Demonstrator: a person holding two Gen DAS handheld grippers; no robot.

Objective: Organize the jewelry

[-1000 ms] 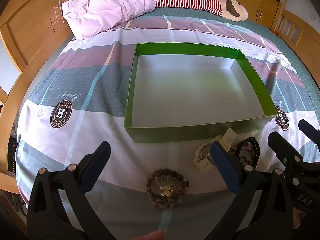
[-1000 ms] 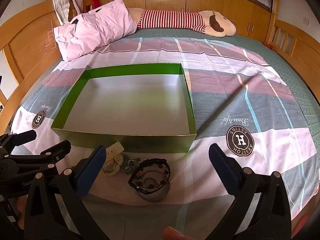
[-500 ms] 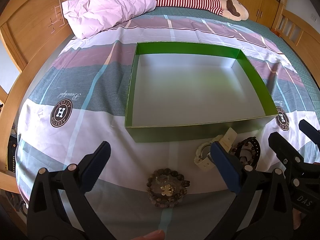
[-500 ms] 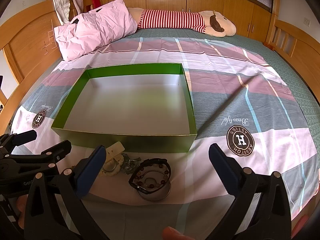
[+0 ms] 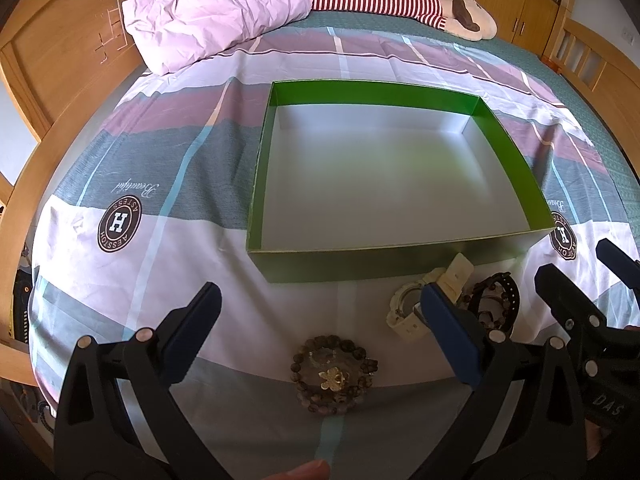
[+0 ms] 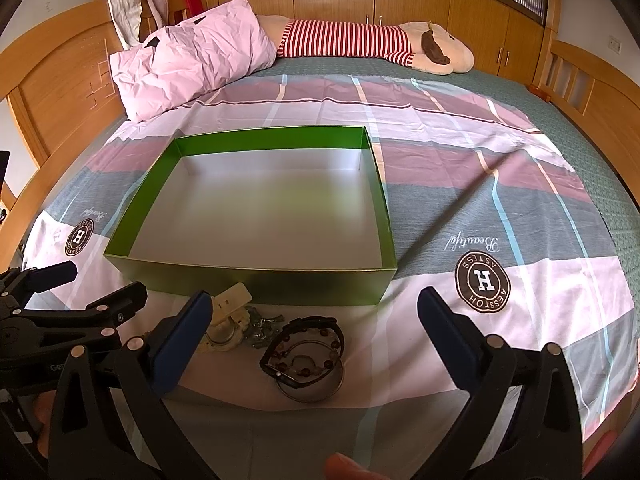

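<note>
An empty green box [image 5: 384, 264] [image 6: 260, 282] with a pale floor lies on the bedspread. In front of it sit a brown beaded bracelet with a gold flower [image 5: 335, 378], a cream watch [image 5: 408, 310] [image 6: 226, 320], a small metal trinket [image 6: 262, 326], and a dark beaded bracelet on a metal bangle [image 5: 494, 308] [image 6: 306, 354]. My left gripper [image 5: 320, 340] is open, straddling the flower bracelet from above. My right gripper [image 6: 316, 336] is open over the dark bracelet and bangle. Neither holds anything.
The striped bedspread [image 6: 500, 208] covers the bed. A pink pillow [image 5: 216, 12] and a striped plush toy [image 6: 360, 40] lie at the far end. Wooden bed rails [image 5: 36, 152] run along both sides. Each gripper shows at the edge of the other's view.
</note>
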